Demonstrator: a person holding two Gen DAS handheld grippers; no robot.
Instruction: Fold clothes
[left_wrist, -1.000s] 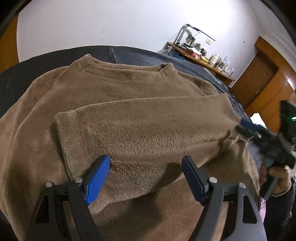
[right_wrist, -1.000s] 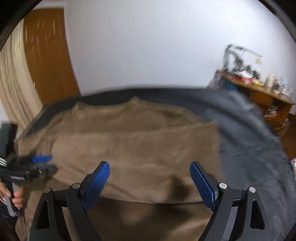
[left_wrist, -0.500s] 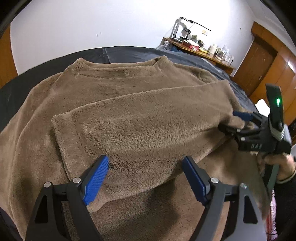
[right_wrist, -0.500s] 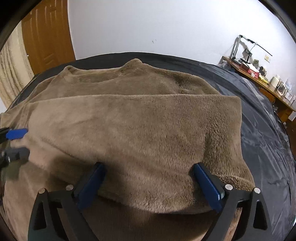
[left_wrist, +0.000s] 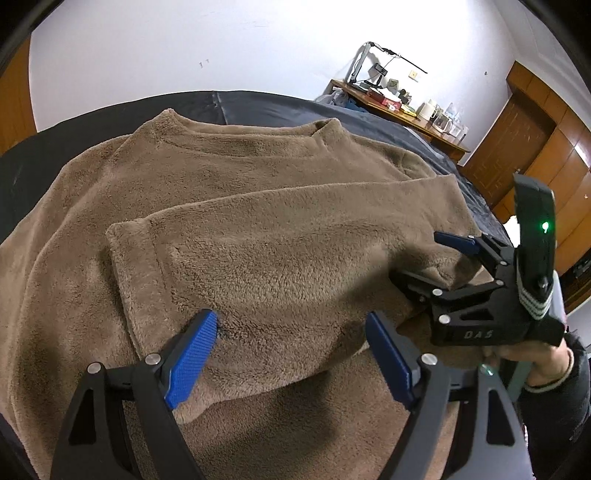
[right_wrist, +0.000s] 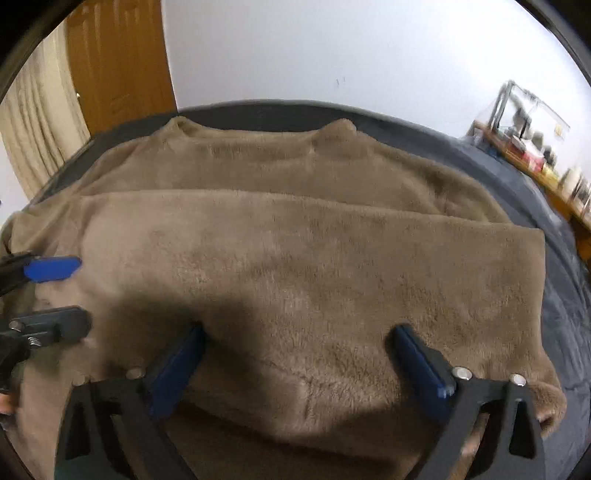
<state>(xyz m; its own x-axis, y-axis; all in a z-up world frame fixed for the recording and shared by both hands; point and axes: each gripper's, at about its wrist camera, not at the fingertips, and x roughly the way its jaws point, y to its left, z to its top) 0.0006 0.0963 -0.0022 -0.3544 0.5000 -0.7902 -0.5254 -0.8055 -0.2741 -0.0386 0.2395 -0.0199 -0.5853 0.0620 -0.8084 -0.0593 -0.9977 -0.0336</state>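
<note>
The brown fleece sweater (left_wrist: 258, 229) lies flat on the dark bed cover (left_wrist: 288, 105), its collar toward the far edge by the white wall, and one sleeve (left_wrist: 280, 273) is folded across the body toward the near edge. The left gripper (left_wrist: 291, 332) stands wide over the near part of this sleeve, with its blue pads (left_wrist: 190, 358) on the fleece at both sides and nothing pinched. The right gripper (right_wrist: 295, 354) is opening to its widest over the same folded part near the right edge; the fleece lies between its fingers but they do not press it.
</note>
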